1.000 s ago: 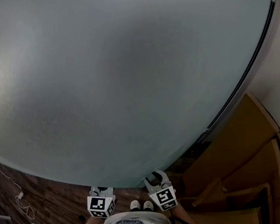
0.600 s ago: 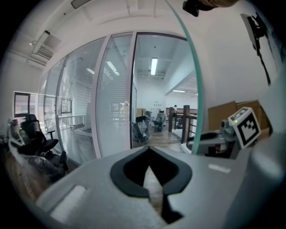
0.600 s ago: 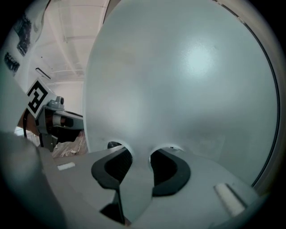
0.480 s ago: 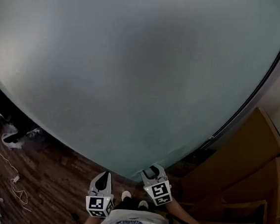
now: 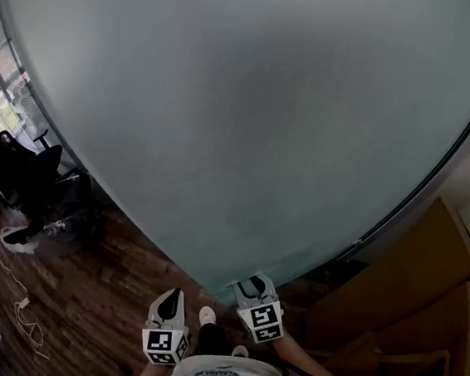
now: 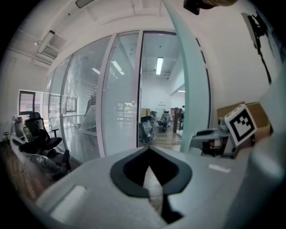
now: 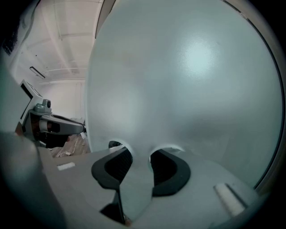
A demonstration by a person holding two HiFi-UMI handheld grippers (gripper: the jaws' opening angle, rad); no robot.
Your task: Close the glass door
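Note:
The frosted glass door [image 5: 251, 118] fills most of the head view, its lower edge running down to my right gripper [image 5: 251, 288]. In the right gripper view the pane [image 7: 187, 89] stands straight ahead. My right gripper [image 7: 139, 154] has its jaws a little apart, tips up against the glass face near the door's free edge, nothing between them. The left gripper view shows the door edge-on as a thin green strip [image 6: 187, 89], with the right gripper's marker cube [image 6: 241, 125] beside it. My left gripper [image 5: 171, 298] hangs free over the floor, left of the door, tips together [image 6: 148, 152].
Cardboard boxes [image 5: 408, 285] stand at the right by the wall. A dark office chair [image 5: 20, 169] and a white cable [image 5: 26, 311] are on the wood floor [image 5: 98, 294] at the left. Glass partitions with blinds [image 6: 89, 103] lie ahead of the left gripper.
The door's lower edge has swung away to the right, uncovering more floor and the chair at the left. Both grippers moved along with it, the right one staying at the glass.

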